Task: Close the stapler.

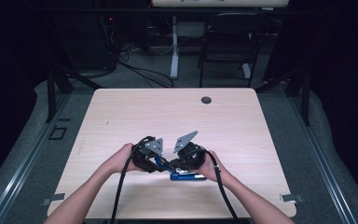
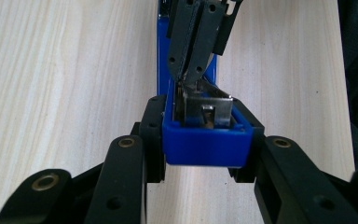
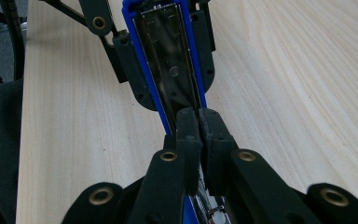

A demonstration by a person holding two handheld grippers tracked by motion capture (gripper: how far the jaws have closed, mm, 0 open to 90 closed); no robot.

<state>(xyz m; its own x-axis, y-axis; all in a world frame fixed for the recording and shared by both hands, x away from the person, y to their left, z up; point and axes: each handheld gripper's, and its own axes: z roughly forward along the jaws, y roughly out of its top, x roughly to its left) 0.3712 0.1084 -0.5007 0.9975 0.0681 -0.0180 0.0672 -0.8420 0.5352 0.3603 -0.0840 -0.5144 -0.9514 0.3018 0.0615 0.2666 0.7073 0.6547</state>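
Blue plastic stapler (image 2: 208,147), matt wooden table (image 1: 135,112)

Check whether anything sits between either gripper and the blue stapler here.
Nothing visible does. The left gripper is clamped across the blue stapler at its end, and the right gripper is closed on its opened metal arm.

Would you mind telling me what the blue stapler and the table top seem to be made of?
Blue stapler: probably moulded plastic shell, uniform matte blue; inner channel looks like metal, grey and reflective. Table top: pale wood-grain surface, possibly laminate, smooth and matte.
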